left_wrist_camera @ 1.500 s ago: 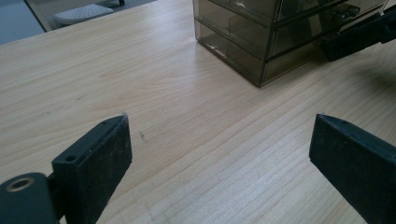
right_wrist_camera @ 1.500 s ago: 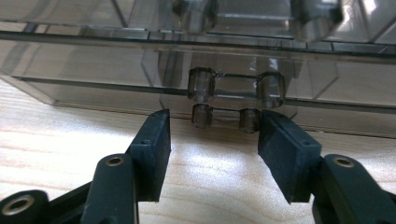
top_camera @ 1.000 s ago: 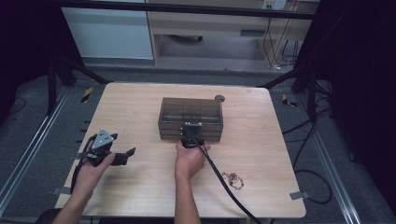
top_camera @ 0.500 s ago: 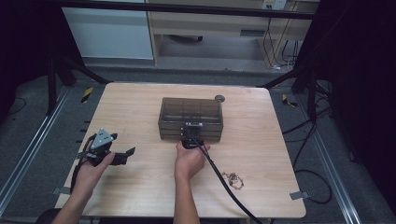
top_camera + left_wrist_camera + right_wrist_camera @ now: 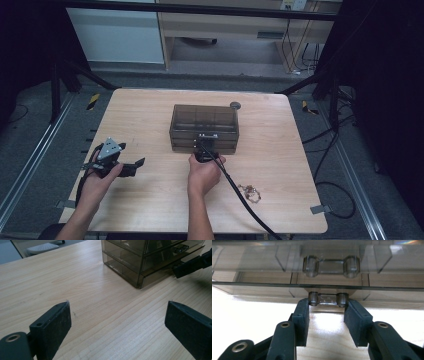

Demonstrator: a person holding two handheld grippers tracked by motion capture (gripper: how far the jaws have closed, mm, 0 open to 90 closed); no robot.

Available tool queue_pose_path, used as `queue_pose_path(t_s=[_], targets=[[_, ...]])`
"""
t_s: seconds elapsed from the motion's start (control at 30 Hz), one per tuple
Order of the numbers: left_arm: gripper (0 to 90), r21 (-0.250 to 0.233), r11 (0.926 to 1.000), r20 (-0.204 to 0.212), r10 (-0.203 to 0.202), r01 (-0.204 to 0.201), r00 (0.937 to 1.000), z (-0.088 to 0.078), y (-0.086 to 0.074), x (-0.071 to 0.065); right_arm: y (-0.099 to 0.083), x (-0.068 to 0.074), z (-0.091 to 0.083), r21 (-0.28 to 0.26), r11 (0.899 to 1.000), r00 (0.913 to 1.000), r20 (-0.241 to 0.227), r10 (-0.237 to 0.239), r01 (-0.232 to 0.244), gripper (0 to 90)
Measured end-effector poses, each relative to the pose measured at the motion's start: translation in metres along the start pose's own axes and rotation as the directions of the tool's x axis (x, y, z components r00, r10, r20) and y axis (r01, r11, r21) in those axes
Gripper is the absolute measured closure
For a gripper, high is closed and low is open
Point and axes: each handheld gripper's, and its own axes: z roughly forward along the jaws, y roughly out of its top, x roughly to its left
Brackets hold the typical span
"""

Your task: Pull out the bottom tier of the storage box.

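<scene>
A smoky transparent drawer box (image 5: 204,127) stands in the middle of the wooden table (image 5: 150,115). My right gripper (image 5: 202,154) sits at its front, low on the table. In the right gripper view its jaws (image 5: 327,305) are shut on the clear handle (image 5: 327,299) of the bottom drawer, one pad against each end post. The upper drawer's handle (image 5: 327,265) is free above it. My left gripper (image 5: 132,166) is held at the table's left, open, with bare wood between its pads (image 5: 56,322). From there the box (image 5: 140,260) and a right jaw (image 5: 192,265) show at the far right.
A small tangle of chain jewellery (image 5: 250,192) lies on the table to the right of the right hand. A dark round disc (image 5: 234,105) sits behind the box. The right gripper's cable (image 5: 240,197) trails to the front edge.
</scene>
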Motion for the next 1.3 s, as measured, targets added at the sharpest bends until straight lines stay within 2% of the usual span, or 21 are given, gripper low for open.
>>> queue_pose_path(t_s=[0.77,0.8,0.83,0.87,0.93,1.0,1.1,1.17,1.23,1.27,1.3], targets=[[6.5,0.007,1.0000,0.002,0.004,-0.004,1.0000,0.000,0.000,0.000,-0.023,0.004,-0.019,0.009,1.000,0.9999,0.006,-0.014,0.014,56.2],[6.5,0.012,0.9999,0.002,0.010,-0.010,1.0000,0.000,0.000,0.000,-0.024,0.005,-0.018,0.009,1.000,0.9997,0.008,-0.021,0.021,55.4],[6.5,0.013,0.9998,0.002,0.012,-0.012,0.9999,-0.001,0.000,0.000,-0.026,0.005,-0.020,-0.002,1.000,0.9996,0.003,-0.030,0.030,47.1],[6.5,0.010,0.9999,0.002,0.009,-0.009,1.0000,-0.001,0.000,0.000,-0.026,0.006,-0.022,-0.008,0.999,0.9993,0.005,-0.036,0.036,43.3],[6.5,0.009,0.9999,0.004,0.007,-0.007,1.0000,-0.001,0.000,0.000,-0.027,0.006,-0.024,-0.010,0.999,0.9992,-0.002,-0.041,0.041,40.7],[6.5,0.015,0.9998,0.010,0.011,-0.011,0.9999,-0.002,0.000,-0.001,-0.030,0.003,-0.034,-0.039,0.997,0.9975,-0.022,-0.067,0.067,34.9],[6.5,0.017,0.9998,0.017,0.013,-0.013,0.9998,-0.002,0.001,-0.002,-0.030,-0.002,-0.040,-0.039,0.995,0.9950,-0.043,-0.090,0.088,30.5],[6.5,0.019,0.9997,0.021,0.017,-0.018,0.9996,-0.001,0.002,-0.003,-0.032,-0.008,-0.046,-0.042,0.990,0.9898,-0.034,-0.138,0.137,27.3],[6.5,0.022,0.9995,0.030,0.023,-0.023,0.9993,0.000,0.003,-0.004,-0.032,-0.014,-0.053,-0.044,0.984,0.9839,-0.045,-0.173,0.171,25.9],[6.5,0.023,0.9994,0.033,0.023,-0.024,0.9992,0.001,0.003,-0.005,-0.031,-0.021,-0.059,-0.058,0.977,0.9767,-0.046,-0.210,0.207,24.6],[6.5,0.022,0.9993,0.032,0.030,-0.031,0.9990,0.001,0.004,-0.006,-0.029,-0.023,-0.062,-0.061,0.974,0.9740,-0.048,-0.221,0.218,24.0]])
